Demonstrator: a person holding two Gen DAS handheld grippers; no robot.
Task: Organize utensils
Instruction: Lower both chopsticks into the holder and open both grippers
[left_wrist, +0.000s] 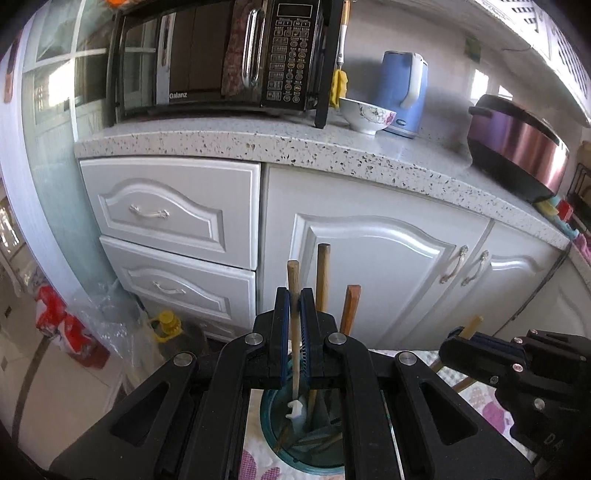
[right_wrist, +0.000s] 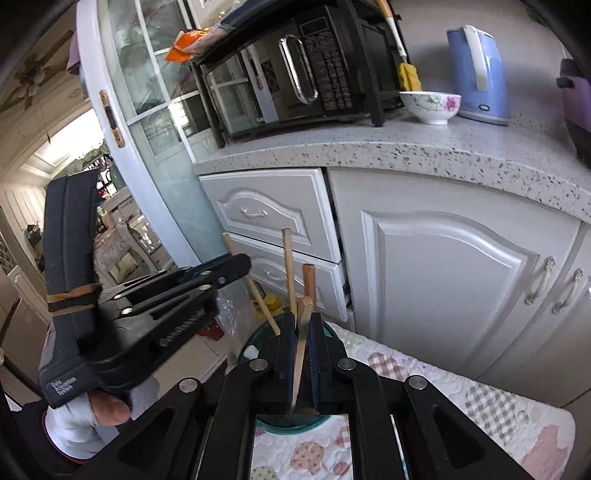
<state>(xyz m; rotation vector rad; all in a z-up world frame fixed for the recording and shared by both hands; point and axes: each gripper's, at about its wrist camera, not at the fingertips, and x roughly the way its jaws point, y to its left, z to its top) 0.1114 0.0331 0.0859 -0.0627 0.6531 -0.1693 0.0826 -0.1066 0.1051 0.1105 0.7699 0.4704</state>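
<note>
A teal glass jar (left_wrist: 266, 424) stands on the patterned cloth right below both grippers, with several wooden-handled utensils upright in it. My left gripper (left_wrist: 294, 292) is shut on a thin wooden handle (left_wrist: 293, 271) whose white end reaches down into the jar. Two more handles (left_wrist: 322, 273) rise behind it. In the right wrist view my right gripper (right_wrist: 303, 319) is shut on a flat pale wooden stick (right_wrist: 301, 354) over the jar (right_wrist: 275, 427). The left gripper (right_wrist: 238, 265) shows on the left there. The right gripper (left_wrist: 453, 336) shows at the right edge of the left wrist view.
White cabinets and drawers (left_wrist: 173, 210) stand just beyond the table. The speckled counter (left_wrist: 295, 144) carries a microwave (left_wrist: 221, 55), a flowered bowl (left_wrist: 365, 114), a blue kettle (left_wrist: 402, 92) and a purple cooker (left_wrist: 517, 147). Plastic bags (left_wrist: 96, 314) lie on the floor at left. The quilted cloth (right_wrist: 443, 376) extends right.
</note>
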